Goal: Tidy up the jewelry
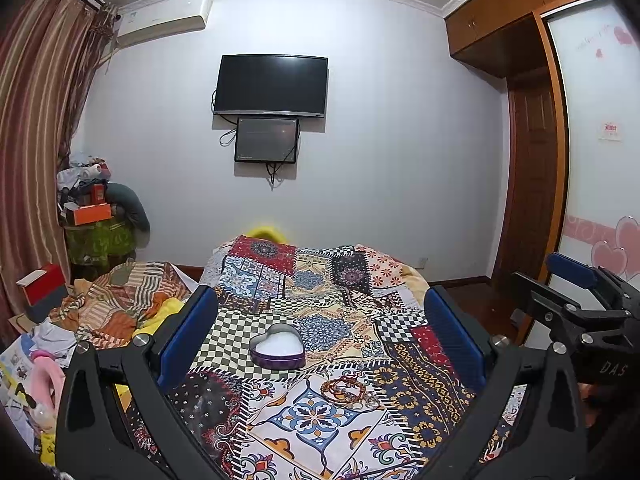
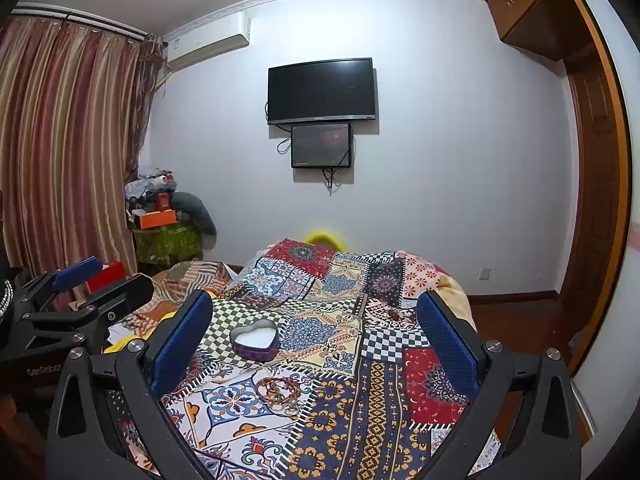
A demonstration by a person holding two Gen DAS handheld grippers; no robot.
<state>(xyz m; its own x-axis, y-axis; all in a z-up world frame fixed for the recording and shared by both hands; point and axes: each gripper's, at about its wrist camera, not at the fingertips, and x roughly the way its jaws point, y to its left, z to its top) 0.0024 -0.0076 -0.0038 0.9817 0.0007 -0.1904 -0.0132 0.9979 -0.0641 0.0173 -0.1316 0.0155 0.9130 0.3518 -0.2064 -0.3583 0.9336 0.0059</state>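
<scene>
A heart-shaped purple tin (image 1: 277, 349) with a white inside sits open on the patchwork quilt (image 1: 320, 420); it also shows in the right wrist view (image 2: 255, 342). A small heap of bead bracelets and rings (image 1: 347, 391) lies just in front of the tin, also seen in the right wrist view (image 2: 280, 394). My left gripper (image 1: 320, 336) is open and empty, held above the quilt short of the jewelry. My right gripper (image 2: 316, 340) is open and empty, to the right of the left one. Each gripper shows at the edge of the other's view.
The quilt (image 2: 380, 400) covers a bed. A striped blanket (image 1: 120, 304) and clutter lie to the left. A red box (image 1: 42, 288) stands by the curtain. A TV (image 1: 271, 85) hangs on the far wall. A wooden wardrobe and door (image 1: 528, 200) stand at the right.
</scene>
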